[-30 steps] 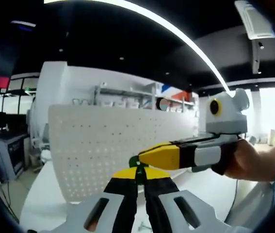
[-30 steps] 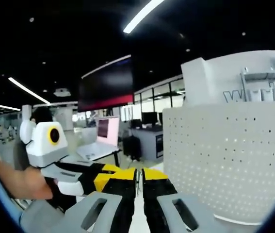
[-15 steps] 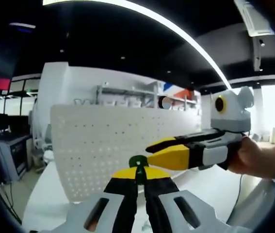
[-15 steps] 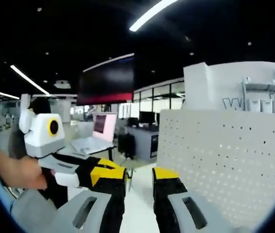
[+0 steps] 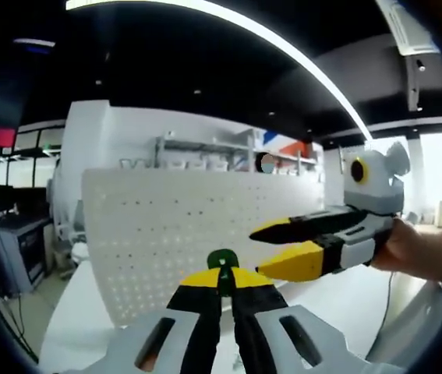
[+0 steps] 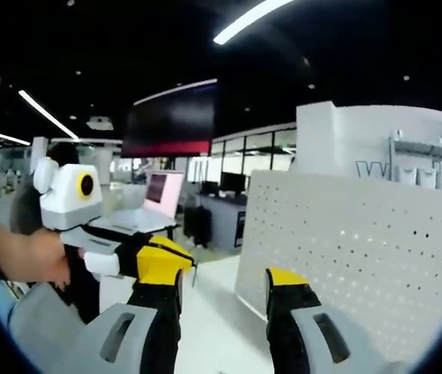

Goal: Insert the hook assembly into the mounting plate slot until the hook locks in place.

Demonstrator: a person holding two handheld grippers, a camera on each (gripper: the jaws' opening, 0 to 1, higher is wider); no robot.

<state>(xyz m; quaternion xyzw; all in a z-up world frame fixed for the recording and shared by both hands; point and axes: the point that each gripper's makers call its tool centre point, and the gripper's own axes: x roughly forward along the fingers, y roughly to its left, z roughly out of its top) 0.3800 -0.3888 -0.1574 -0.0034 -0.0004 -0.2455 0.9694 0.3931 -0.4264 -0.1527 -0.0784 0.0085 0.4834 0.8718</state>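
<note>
The left gripper (image 5: 222, 282) clamps a green hook assembly (image 5: 222, 260) ready before the upright white perforated mounting plate (image 5: 182, 234) on the tabletop (image 5: 345, 300). The right gripper (image 6: 224, 292), jaws apart, holds nothing.

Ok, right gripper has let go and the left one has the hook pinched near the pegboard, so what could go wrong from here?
1. The left gripper pinches the green hook by a small part, so it may twist or slip when pushed against the pegboard.
2. The hook's insert end is hidden between the jaws, so lining it up with a hole is uncertain.
3. The open right gripper hangs close beside the hook and could bump it.
</note>
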